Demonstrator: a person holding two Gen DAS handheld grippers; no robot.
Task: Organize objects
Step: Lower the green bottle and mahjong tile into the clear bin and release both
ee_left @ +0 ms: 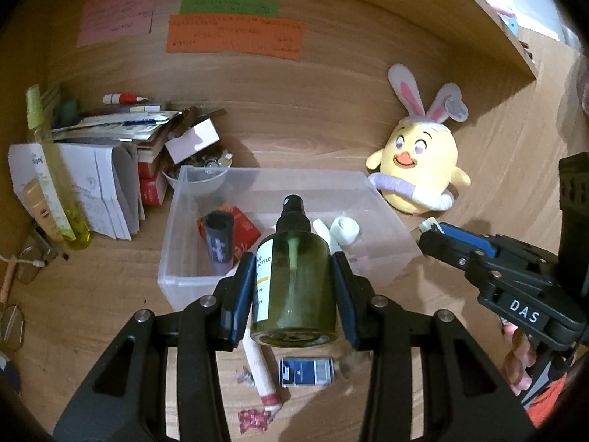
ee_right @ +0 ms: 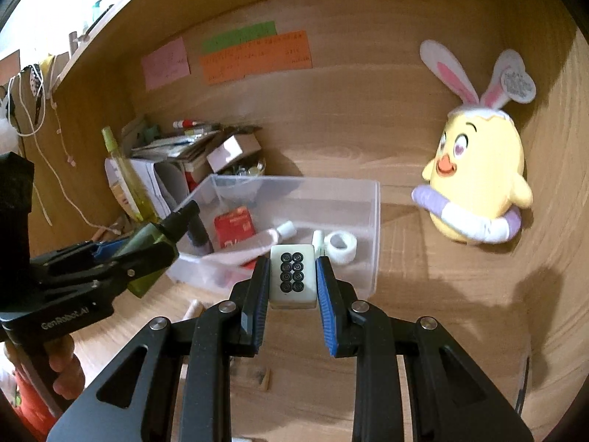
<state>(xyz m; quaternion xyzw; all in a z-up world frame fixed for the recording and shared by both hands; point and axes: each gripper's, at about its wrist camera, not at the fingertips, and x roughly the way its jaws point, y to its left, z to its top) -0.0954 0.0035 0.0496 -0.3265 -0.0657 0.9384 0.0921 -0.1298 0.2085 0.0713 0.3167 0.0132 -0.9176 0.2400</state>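
Above wooden desk [ee_left: 313,140], clamped green spray bottle [ee_left: 294,280]

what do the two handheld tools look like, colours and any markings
Both are black, with angular cut-out arms, silver pivot bolts and blue ribbed pads. The left tool carries white "GenRobot.AI" lettering on its side; the right tool shows "DAS" in white. Something orange-red is worn near each grip.

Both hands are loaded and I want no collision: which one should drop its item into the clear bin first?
Probably the left: its green spray bottle already points over the clear bin. The right holds its mahjong tile just short.
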